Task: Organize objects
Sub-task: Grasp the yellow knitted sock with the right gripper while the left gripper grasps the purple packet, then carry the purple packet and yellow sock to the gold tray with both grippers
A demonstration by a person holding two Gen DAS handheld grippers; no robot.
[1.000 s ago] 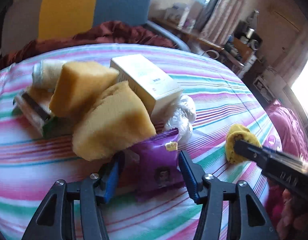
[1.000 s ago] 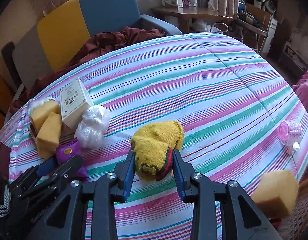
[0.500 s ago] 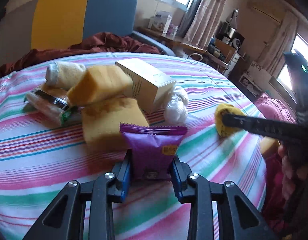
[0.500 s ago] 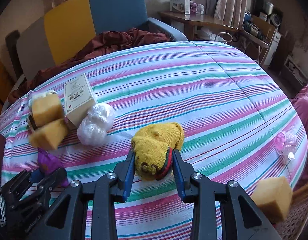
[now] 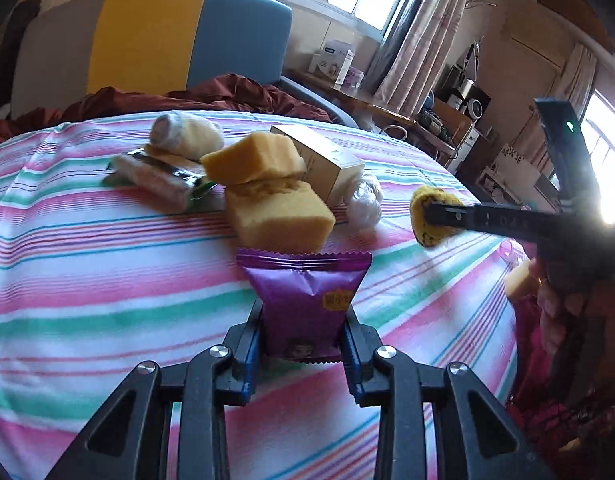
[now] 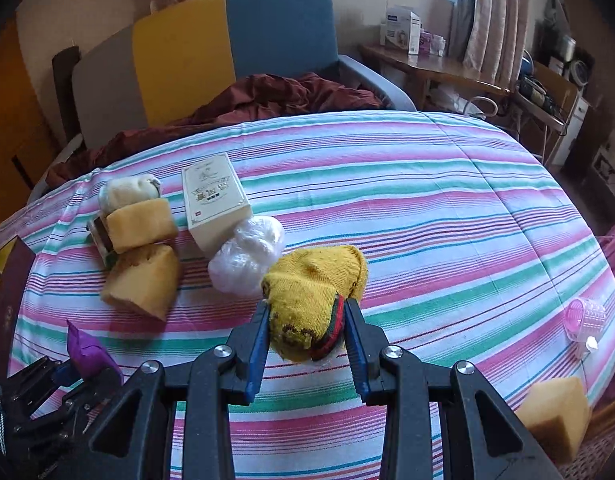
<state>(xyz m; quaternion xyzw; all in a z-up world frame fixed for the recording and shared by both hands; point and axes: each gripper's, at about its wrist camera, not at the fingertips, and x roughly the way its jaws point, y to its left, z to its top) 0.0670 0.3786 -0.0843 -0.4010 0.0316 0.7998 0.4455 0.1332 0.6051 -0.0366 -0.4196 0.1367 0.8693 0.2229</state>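
My left gripper (image 5: 303,338) is shut on a purple snack packet (image 5: 305,300) and holds it above the striped tablecloth (image 5: 87,264). The packet also shows in the right wrist view (image 6: 87,350). My right gripper (image 6: 307,338) is shut on a yellow knitted sock (image 6: 313,288), held just right of the pile; the sock also shows in the left wrist view (image 5: 435,216). The pile holds two yellow sponges (image 6: 141,222) (image 6: 141,280), a cream box (image 6: 213,200), a white plastic bag (image 6: 249,254), a rolled cream sock (image 6: 127,188) and a wrapped packet (image 5: 159,176).
A pink hair roller (image 6: 585,318) and another yellow sponge (image 6: 555,416) lie at the table's right edge. A dark red book (image 6: 7,300) stands at the left edge. A blue and yellow chair (image 6: 235,44) with a maroon cloth (image 6: 275,94) stands behind the table.
My left gripper closed on the purple packet and lifted it back away from the pile. My right gripper kept hold of the yellow sock and moved left toward the white bag.
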